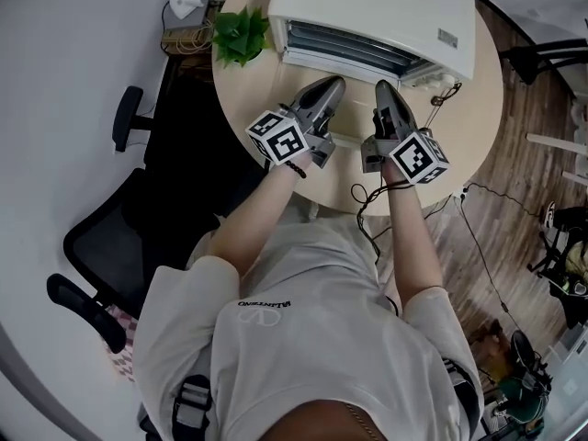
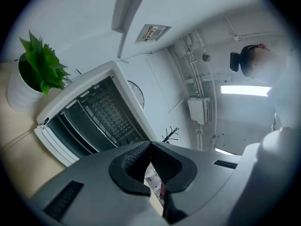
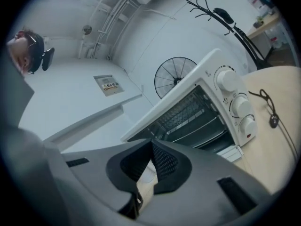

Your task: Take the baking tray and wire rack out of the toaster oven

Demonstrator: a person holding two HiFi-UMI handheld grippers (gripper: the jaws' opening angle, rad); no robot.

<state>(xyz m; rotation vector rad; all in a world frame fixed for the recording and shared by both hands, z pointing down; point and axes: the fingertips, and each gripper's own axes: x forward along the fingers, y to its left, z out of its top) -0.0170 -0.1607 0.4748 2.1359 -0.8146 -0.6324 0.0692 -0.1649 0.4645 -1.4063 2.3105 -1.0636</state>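
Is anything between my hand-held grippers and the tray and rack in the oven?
Nothing visible. The toaster oven stands open straight ahead of the left hand-held gripper and right hand-held gripper; the potted plant sits off to its left.

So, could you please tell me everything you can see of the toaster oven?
The toaster oven is a white, boxy, metal-looking unit standing upright at the far side of the round table, beside a plant. Its door is folded down, showing a dark inside with a wire rack and what looks like a tray below it. Three white knobs line its right panel.
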